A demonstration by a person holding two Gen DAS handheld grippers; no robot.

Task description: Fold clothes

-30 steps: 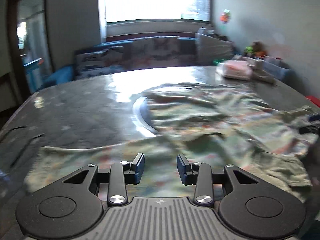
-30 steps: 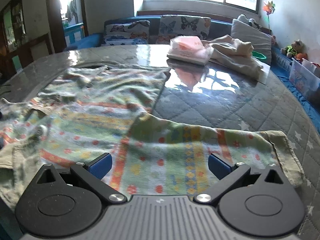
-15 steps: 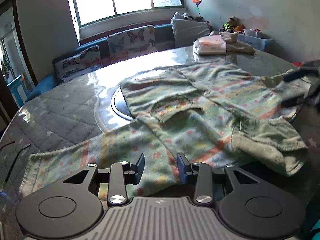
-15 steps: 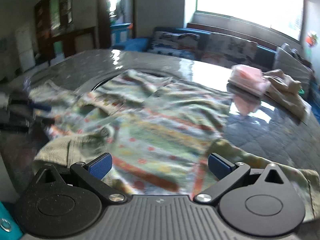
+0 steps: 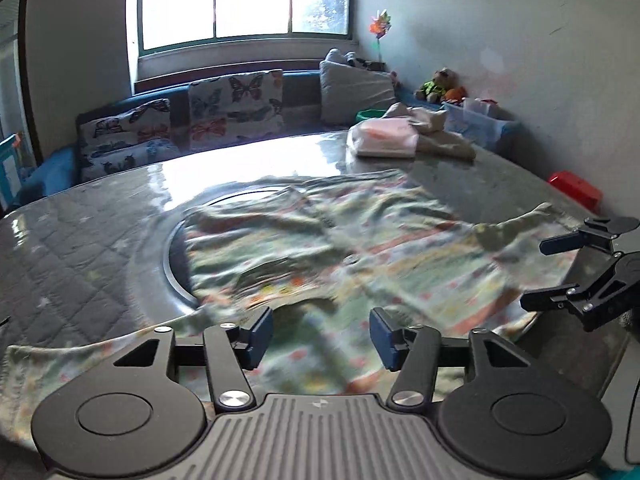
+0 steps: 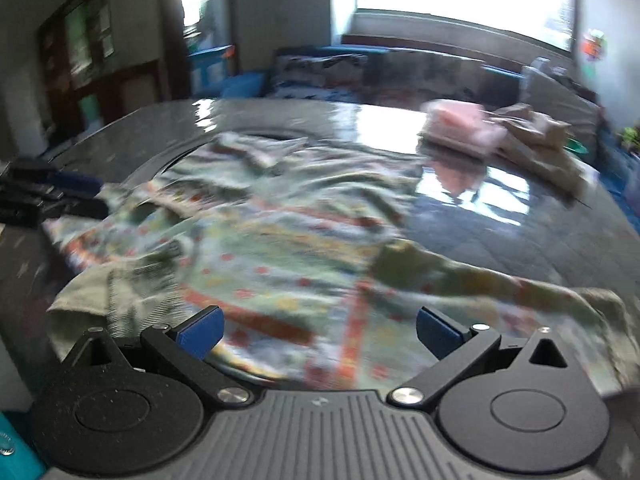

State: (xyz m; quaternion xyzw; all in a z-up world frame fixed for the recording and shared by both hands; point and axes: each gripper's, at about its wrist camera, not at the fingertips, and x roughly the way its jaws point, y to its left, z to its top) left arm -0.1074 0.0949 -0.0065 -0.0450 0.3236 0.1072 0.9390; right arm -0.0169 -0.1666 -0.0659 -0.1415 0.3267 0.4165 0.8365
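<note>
1. Where both views look across it, the round table (image 5: 80,240) w/ a grey quilted, glossy cover fills the scene; an inset ring (image 5: 172,264) shows near its middle.
2. Patterned garment (image 5: 360,248) (pale green, orange/red stripes + dots) lies spread and rumpled over the table's near half, covering part of the ring. One sleeve (image 6: 500,288) runs out to the right in the right wrist view; a folded-over cuff or hem (image 6: 96,296) sits at near left, prob. a ribbed edge, but blur makes it hard to tell.
3. Sofa (image 5: 180,128) w/ butterfly cushions sits behind the table, under the window.
4. Pink folded stack (image 5: 384,140) + beige cloth (image 5: 440,140) rest together at the far edge, apart from the garment.
5. Left gripper (image 5: 320,336): jaws partly apart, nothing between them, low over the garment's near edge.
6. Right gripper (image 6: 318,330): jaws spread wide, holding nothing, above the garment near the sleeve. It also shows at the garment's right side in the left view (image 5: 560,272).
</note>
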